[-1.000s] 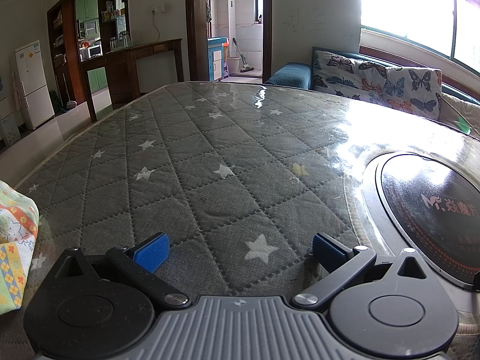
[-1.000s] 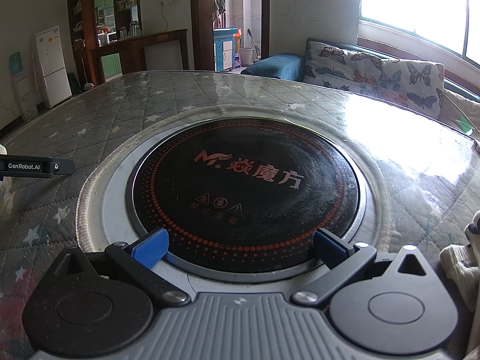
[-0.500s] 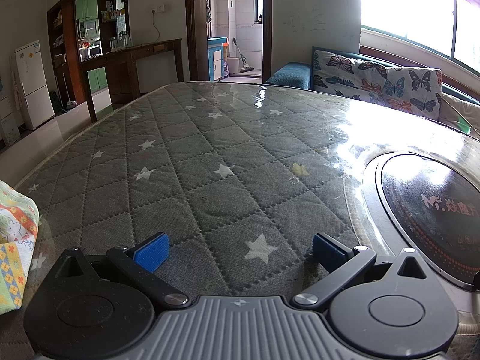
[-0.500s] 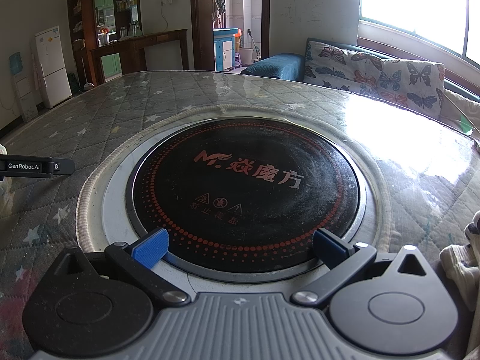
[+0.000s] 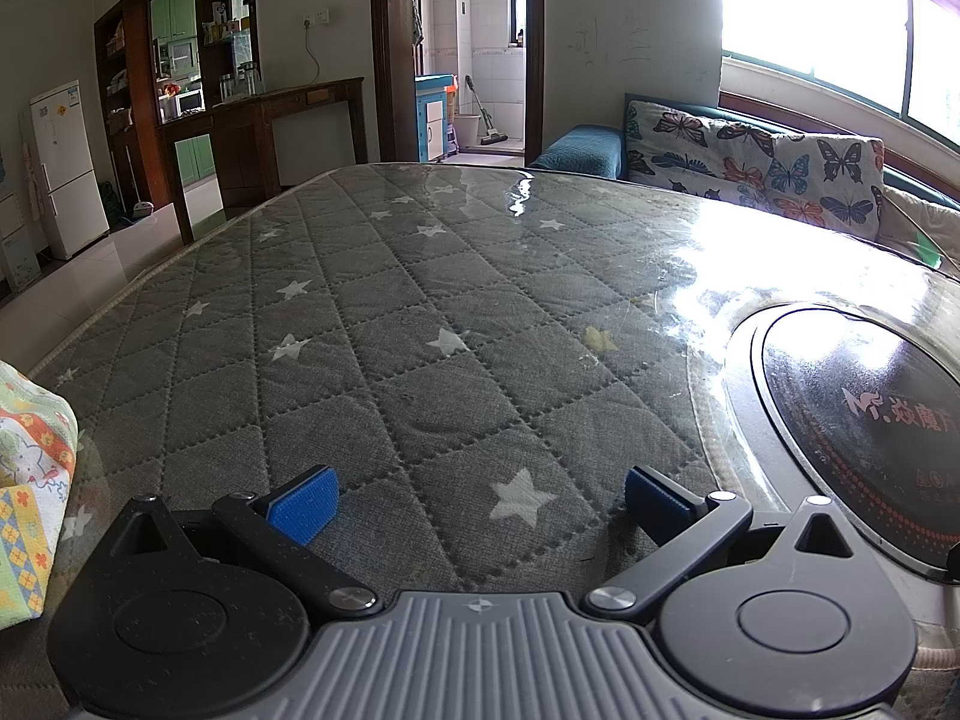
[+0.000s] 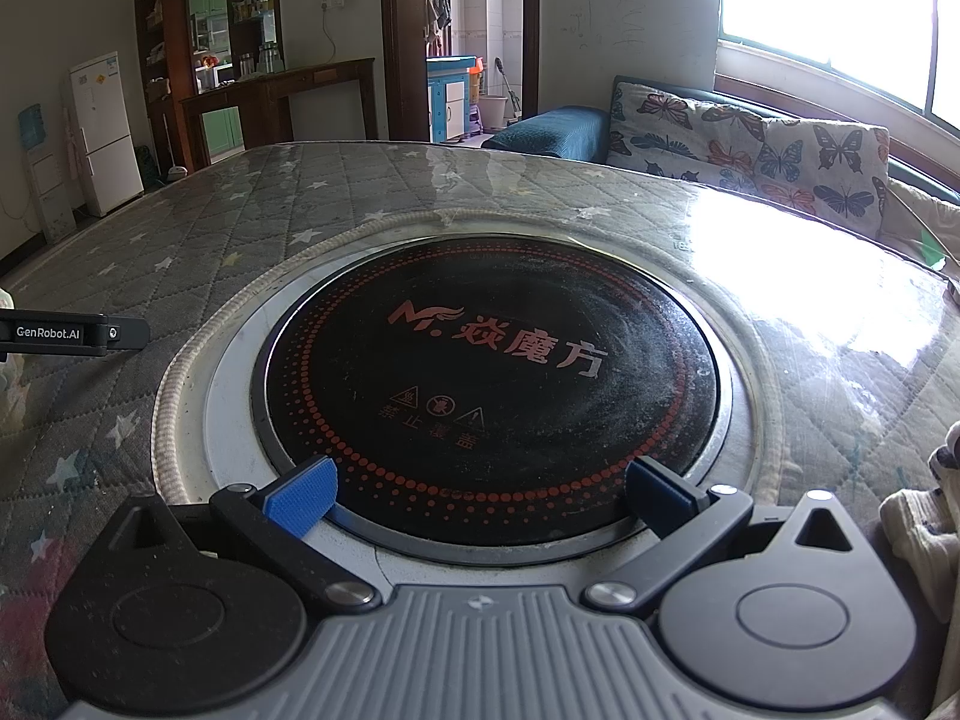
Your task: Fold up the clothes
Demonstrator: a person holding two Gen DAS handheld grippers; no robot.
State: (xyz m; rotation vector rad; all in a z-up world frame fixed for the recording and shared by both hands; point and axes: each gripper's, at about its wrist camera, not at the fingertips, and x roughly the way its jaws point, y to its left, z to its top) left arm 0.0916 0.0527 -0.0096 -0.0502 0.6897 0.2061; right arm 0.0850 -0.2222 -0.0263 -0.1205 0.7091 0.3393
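Note:
My left gripper (image 5: 477,504) hovers low over the grey star-quilted table cover (image 5: 420,312), open, with nothing between its blue pads. A colourful patterned cloth (image 5: 30,480) lies at the far left edge of the left wrist view, apart from the gripper. My right gripper (image 6: 480,501) is open and empty above the near rim of the round black hotplate (image 6: 492,378). A cream-white garment (image 6: 924,546) shows at the right edge of the right wrist view, beside the gripper. The left gripper's body (image 6: 66,333) pokes in at the left of that view.
The hotplate (image 5: 870,420) is set into the table at the right of the left gripper. A butterfly-print sofa (image 5: 762,174) stands behind the table under a bright window. A wooden counter (image 5: 282,120), a white fridge (image 5: 66,168) and an open doorway (image 5: 474,48) lie beyond.

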